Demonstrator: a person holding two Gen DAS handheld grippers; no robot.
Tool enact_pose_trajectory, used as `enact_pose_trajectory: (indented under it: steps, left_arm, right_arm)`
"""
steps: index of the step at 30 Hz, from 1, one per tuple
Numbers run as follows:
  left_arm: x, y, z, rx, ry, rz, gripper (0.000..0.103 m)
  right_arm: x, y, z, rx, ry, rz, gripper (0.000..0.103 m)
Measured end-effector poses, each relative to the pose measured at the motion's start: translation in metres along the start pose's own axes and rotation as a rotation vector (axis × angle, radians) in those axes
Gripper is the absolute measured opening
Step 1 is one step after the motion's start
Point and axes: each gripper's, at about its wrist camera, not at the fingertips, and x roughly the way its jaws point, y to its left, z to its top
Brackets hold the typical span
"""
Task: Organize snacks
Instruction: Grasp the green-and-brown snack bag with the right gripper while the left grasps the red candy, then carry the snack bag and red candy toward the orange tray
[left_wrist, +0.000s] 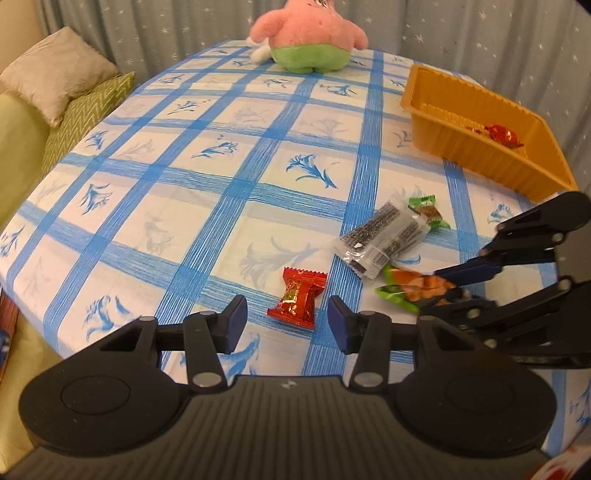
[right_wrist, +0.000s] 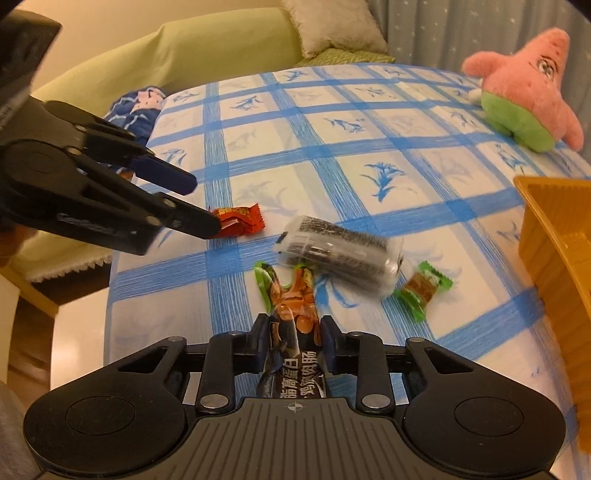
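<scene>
Inside, orange tray (left_wrist: 480, 147) holds one red wrapped candy (left_wrist: 503, 134).

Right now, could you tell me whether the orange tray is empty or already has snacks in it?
Not empty: the orange tray holds one red-wrapped candy near its corner.

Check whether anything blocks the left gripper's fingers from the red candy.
Nothing visible does. The left gripper hangs open over the red candy, which lies alone on the tablecloth; the clear cookie pack lies off to its right.
</scene>
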Motion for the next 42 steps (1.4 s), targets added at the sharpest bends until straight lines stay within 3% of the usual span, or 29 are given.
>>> enact_pose_trajectory:
  steps: [7,16,25,33,42]
  left_arm:
    - [0.014,-0.005,0.004,0.071,0.012,-0.025,0.042]
    - [0.026,-0.008,0.003,0.086,0.033,-0.035,0.018]
    - [0.012,-0.016,-0.007,-0.011,0.047,-0.075,0.018]
    - [-0.002,-0.038,-0.006,-0.02,0.038,-0.125,0.018]
    - [-0.007,-0.058,0.004,0.004,0.021,-0.144,0.018]
  right_arm:
    - [-0.025,-0.013,-0.01,0.109,-0.024,-0.027,0.03]
    - [-0.043,-0.034,-0.033,0.256,0.0,-0.121,0.03]
    - [-0.051,-0.038,-0.045,0.34,0.001,-0.148,0.031]
    - [-0.047,-0.032,-0.046,0.305,0.001,-0.175,0.034]
    - [-0.053,-0.03,-0.044,0.29,-0.012,-0.188,0.03]
